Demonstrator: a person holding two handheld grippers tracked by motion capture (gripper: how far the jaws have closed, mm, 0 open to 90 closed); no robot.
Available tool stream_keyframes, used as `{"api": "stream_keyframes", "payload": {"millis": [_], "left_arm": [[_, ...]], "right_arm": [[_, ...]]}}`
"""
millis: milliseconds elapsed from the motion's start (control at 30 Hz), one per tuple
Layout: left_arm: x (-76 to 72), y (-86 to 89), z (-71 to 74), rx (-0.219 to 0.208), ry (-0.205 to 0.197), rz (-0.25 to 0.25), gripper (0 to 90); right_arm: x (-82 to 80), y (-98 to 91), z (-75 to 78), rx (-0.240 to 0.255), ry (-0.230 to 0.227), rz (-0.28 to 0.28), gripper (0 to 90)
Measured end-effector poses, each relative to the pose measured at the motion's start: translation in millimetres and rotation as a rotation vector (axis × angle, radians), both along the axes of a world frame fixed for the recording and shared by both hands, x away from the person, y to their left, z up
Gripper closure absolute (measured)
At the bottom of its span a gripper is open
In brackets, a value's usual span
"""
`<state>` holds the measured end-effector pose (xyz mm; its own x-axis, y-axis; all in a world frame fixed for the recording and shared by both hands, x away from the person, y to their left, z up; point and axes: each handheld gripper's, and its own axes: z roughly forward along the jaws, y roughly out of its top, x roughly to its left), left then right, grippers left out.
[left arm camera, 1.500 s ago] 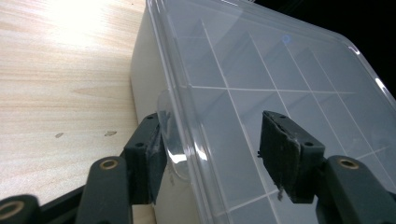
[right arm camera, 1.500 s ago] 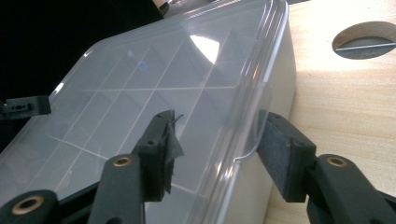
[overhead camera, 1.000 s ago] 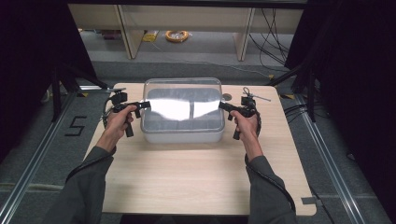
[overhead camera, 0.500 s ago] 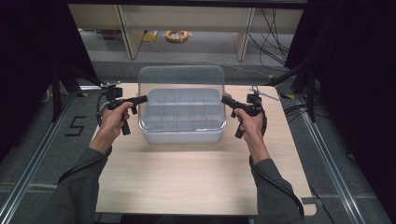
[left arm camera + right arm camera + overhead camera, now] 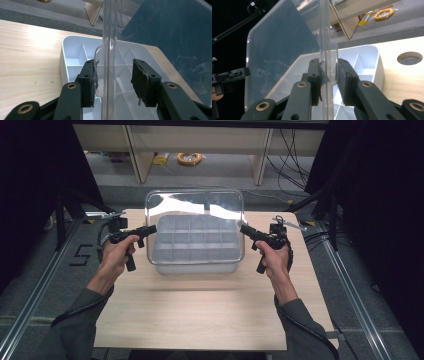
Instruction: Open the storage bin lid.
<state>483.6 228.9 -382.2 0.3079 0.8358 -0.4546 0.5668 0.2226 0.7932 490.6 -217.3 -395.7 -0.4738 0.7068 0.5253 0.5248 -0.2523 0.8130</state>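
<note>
Left tongs (image 5: 150, 229) gape around the clear lid (image 5: 195, 210), right tongs (image 5: 244, 229) nearly pinch its opposite edge; swing it back evenly over the tray (image 5: 195, 265) between them

tongs (image 5: 329, 77) astride upright clear lid (image 5: 287, 50) edge, slightly parted; white divided box (image 5: 364, 60) beneath.

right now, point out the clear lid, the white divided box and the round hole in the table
clear lid (image 5: 192, 202): high view, raised panel.
white divided box (image 5: 192, 242): high view, inner dividers.
round hole in the table (image 5: 409, 58): right gripper view, its centre.
</note>
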Motion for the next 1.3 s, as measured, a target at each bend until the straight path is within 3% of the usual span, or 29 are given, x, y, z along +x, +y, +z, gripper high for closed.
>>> {"api": "stream_keyframes", "payload": {"millis": [300,367,400,433,500,600,633,700,733,867,1033,1300], "left_arm": [[-24.0,-1.2,-1.0,0.011,-0.025,-0.017,54.8],[-26.7,-1.3,-1.1,0.012,-0.032,-0.019,54.8],[-32.4,-1.2,-0.9,0.027,-0.035,-0.025,54.7],[-32.4,-1.2,-0.9,0.027,-0.035,-0.025,54.6],[-40.9,-1.6,-0.8,0.039,-0.045,-0.027,54.6],[-48.2,-2.6,-1.8,0.049,-0.052,-0.030,54.7],[-48.2,-2.6,-1.8,0.049,-0.052,-0.030,54.7],[-53.1,-3.2,-4.3,0.055,-0.055,-0.038,54.8],[-54.5,-3.3,-5.3,0.056,-0.053,-0.038,54.9],[-59.0,-3.6,-8.4,0.059,-0.051,-0.040,55.0],[-71.7,-3.4,-14.7,0.060,-0.055,-0.050,55.3],[-90.0,-5.0,-20.2,0.064,-0.067,-0.059,56.0]], "right_arm": [[-21.2,-2.7,3.0,0.007,0.002,0.009,75.0],[-24.0,-2.9,3.0,0.011,-0.006,0.011,75.0],[-27.8,-5.2,0.6,-0.018,-0.041,0.014,75.2],[-33.4,-3.2,1.8,0.008,-0.005,0.009,75.2],[-37.4,-5.2,-1.1,-0.011,-0.032,0.022,75.2],[-46.1,-4.1,-1.5,0.004,-0.008,0.020,75.1],[-46.3,-4.9,-3.2,-0.005,-0.027,0.020,75.1],[-50.7,-5.1,-3.6,-0.003,-0.010,0.019,75.1],[-50.7,-6.2,-5.2,-0.014,-0.028,0.023,75.1],[-54.6,-7.1,-7.8,-0.024,-0.013,0.029,75.1],[-66.5,-7.1,-14.0,-0.003,0.016,0.033,75.1],[-80.9,-10.2,-19.6,-0.012,-0.003,0.042,75.0]]}}
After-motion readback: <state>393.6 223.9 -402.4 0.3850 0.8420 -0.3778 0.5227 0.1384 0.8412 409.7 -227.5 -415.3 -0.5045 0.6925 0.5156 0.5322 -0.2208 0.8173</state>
